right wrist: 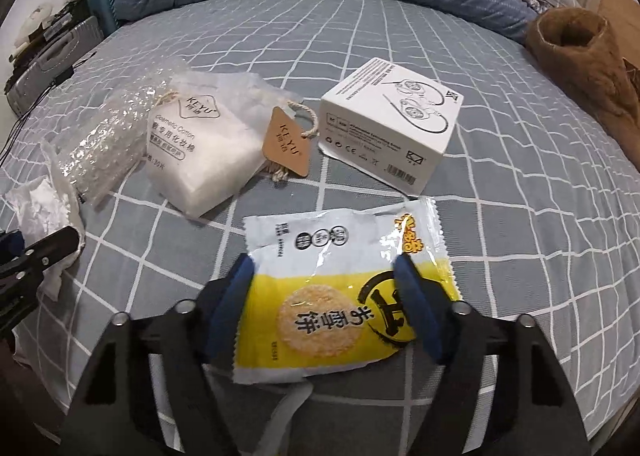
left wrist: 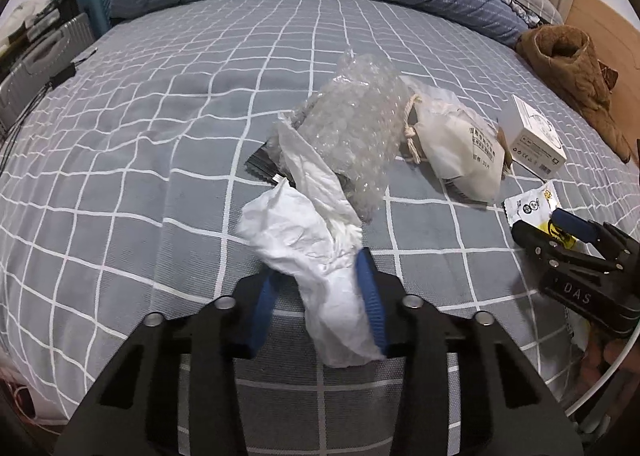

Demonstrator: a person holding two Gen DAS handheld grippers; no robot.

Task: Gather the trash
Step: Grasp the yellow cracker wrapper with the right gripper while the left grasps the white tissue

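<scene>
At the lower centre of the left wrist view, the left gripper (left wrist: 320, 296) has its blue pads pinched around a crumpled white tissue (left wrist: 308, 240) lying on the checked bedsheet (left wrist: 120, 136), probably taken low at its narrow tail so the loose wad lifts in one piece. Right of it, in mid-frame, bubble wrap (left wrist: 352, 124), a cotton-pad pouch (left wrist: 460, 144) and a white box (left wrist: 536, 136) wait untouched. In the right wrist view's lower centre, the right gripper (right wrist: 324, 304) straddles a yellow-and-white snack wrapper (right wrist: 340, 284), fingers at both side edges, apparently squeezing the flat foil to buckle it off the sheet.
</scene>
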